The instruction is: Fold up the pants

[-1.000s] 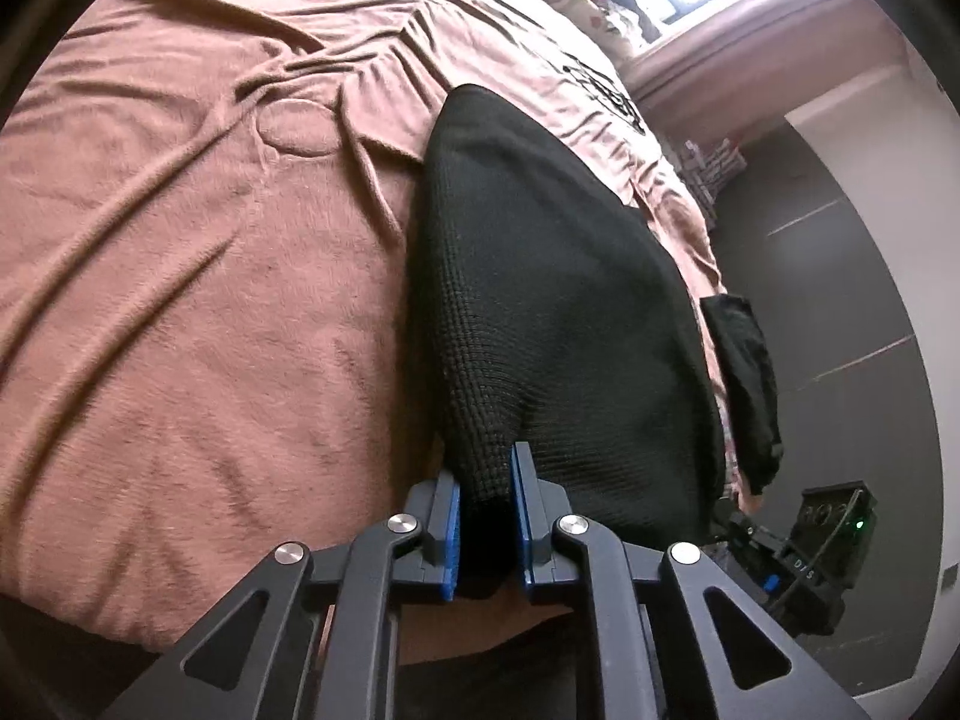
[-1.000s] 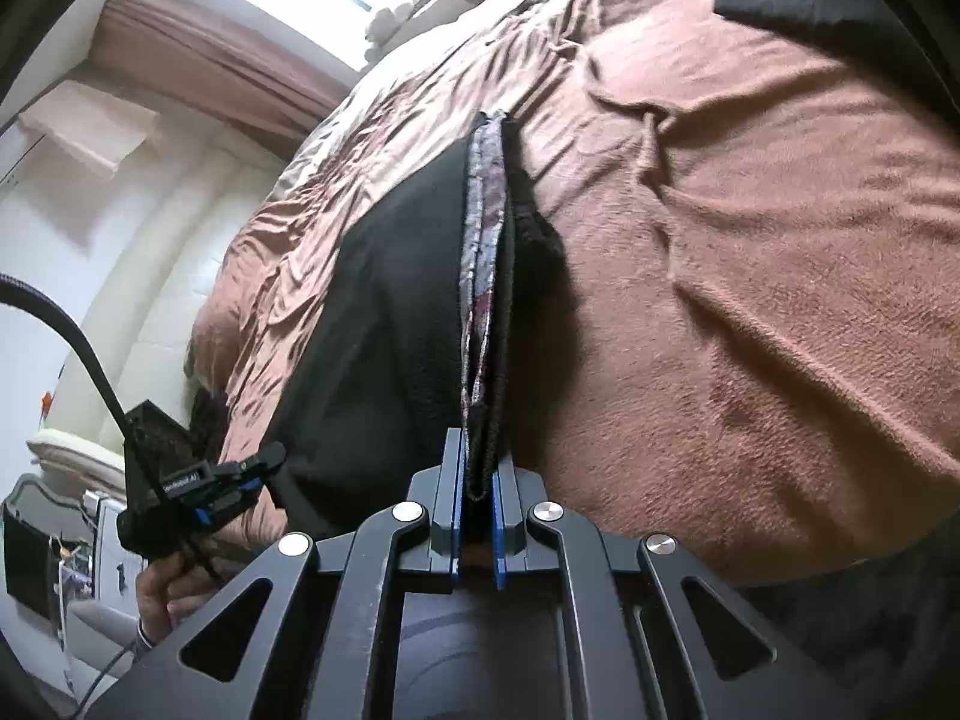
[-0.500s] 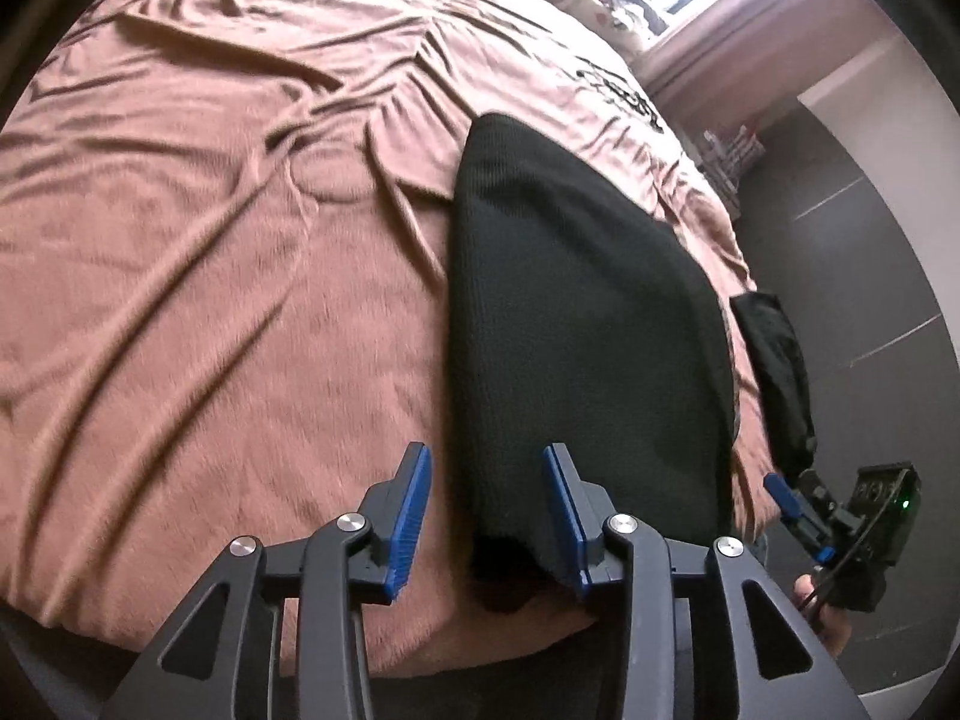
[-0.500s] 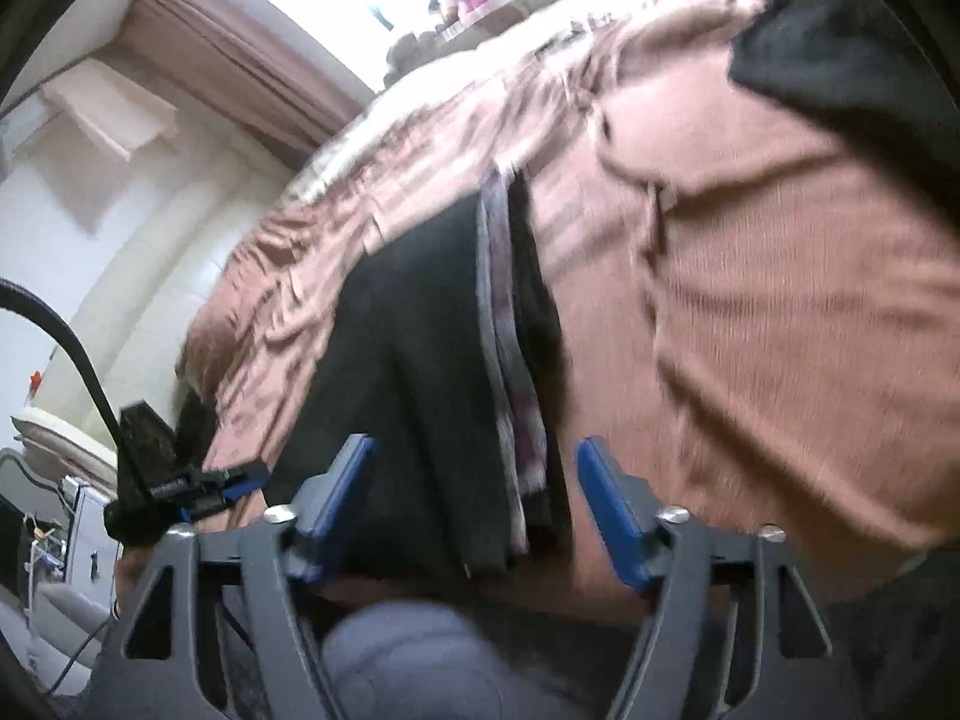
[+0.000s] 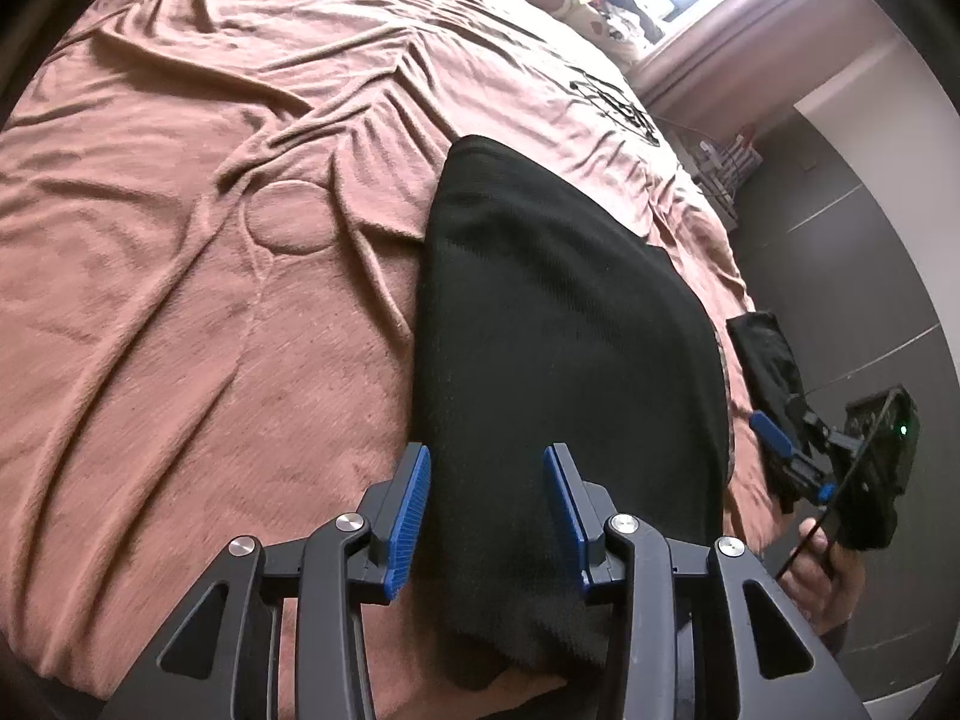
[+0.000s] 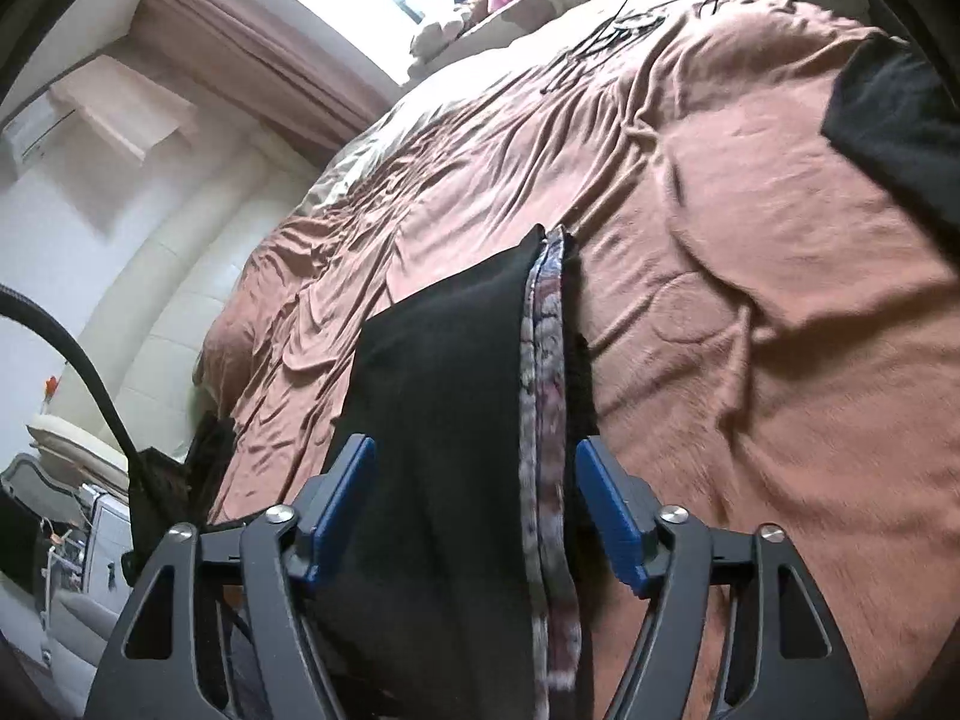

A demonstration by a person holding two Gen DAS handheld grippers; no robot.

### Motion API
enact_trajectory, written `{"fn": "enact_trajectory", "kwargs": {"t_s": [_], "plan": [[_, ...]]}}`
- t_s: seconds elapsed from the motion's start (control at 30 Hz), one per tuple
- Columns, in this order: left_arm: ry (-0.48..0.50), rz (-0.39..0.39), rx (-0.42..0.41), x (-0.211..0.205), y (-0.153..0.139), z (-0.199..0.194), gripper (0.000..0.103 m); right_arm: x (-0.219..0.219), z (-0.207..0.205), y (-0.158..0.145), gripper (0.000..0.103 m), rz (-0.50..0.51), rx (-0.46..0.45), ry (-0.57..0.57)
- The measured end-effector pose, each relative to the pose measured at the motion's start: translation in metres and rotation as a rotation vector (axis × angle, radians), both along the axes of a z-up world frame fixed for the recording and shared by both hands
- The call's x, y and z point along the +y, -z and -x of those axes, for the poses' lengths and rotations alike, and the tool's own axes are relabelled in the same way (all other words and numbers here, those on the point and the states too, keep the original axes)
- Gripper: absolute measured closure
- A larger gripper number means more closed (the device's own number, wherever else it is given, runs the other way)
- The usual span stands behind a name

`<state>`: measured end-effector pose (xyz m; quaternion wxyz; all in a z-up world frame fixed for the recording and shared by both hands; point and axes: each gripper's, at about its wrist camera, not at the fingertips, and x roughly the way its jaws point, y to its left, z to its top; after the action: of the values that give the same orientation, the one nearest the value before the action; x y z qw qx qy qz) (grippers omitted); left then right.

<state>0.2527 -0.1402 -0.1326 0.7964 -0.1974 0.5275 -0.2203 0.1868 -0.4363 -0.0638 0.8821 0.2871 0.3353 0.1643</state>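
Pants (image 5: 564, 360), black and folded into a flat slab, lie on the brown blanket (image 5: 180, 300) along the bed's near edge, one end sagging over it. The left gripper (image 5: 486, 510) stands with jaws wide, blue pads on either side of that end, gripping nothing. The right gripper (image 6: 474, 516) is likewise spread wide over the other end, where a patterned lining (image 6: 546, 390) shows along the fold. Another dark garment (image 6: 894, 114) rests toward the far right corner.

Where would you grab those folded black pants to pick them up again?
Probably the near end of the black pants, approached from the bed's edge. That end overhangs the brown blanket, already between the open left gripper; the right gripper straddles the patterned waistband.
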Motion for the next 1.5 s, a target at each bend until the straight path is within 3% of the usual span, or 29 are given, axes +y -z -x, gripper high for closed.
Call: {"fn": "enact_trajectory", "kwargs": {"t_s": [0.27, 0.37, 0.67, 0.93, 1.13, 1.27, 1.4, 1.5], "plan": [[-0.005, 0.012, 0.009, -0.005, 0.007, -0.014, 0.061, -0.011, -0.054, 0.01, 0.043, -0.069, 0.046, -0.015], [-0.011, 0.018, 0.014, -0.005, 0.01, -0.019, 0.061, -0.015, -0.063, 0.012, 0.049, -0.093, 0.052, -0.021], [-0.024, 0.02, 0.027, -0.007, 0.017, -0.029, 0.061, -0.015, -0.069, 0.001, 0.049, -0.116, -0.017, -0.024], [-0.053, 0.04, 0.044, -0.006, 0.02, -0.034, 0.061, -0.005, -0.095, 0.018, 0.05, -0.104, 0.042, -0.043], [-0.057, 0.037, 0.049, -0.005, 0.023, -0.033, 0.061, -0.008, -0.106, 0.026, 0.064, -0.203, 0.06, -0.058], [-0.053, 0.031, 0.051, -0.005, 0.025, -0.034, 0.061, -0.009, -0.11, 0.03, 0.067, -0.226, 0.052, -0.069], [-0.047, 0.019, 0.051, -0.007, 0.024, -0.035, 0.061, -0.006, -0.118, 0.038, 0.068, -0.18, 0.079, -0.071], [-0.045, 0.005, 0.049, -0.009, 0.023, -0.038, 0.061, 0.0, -0.126, 0.037, 0.081, -0.122, 0.099, -0.068]]}}
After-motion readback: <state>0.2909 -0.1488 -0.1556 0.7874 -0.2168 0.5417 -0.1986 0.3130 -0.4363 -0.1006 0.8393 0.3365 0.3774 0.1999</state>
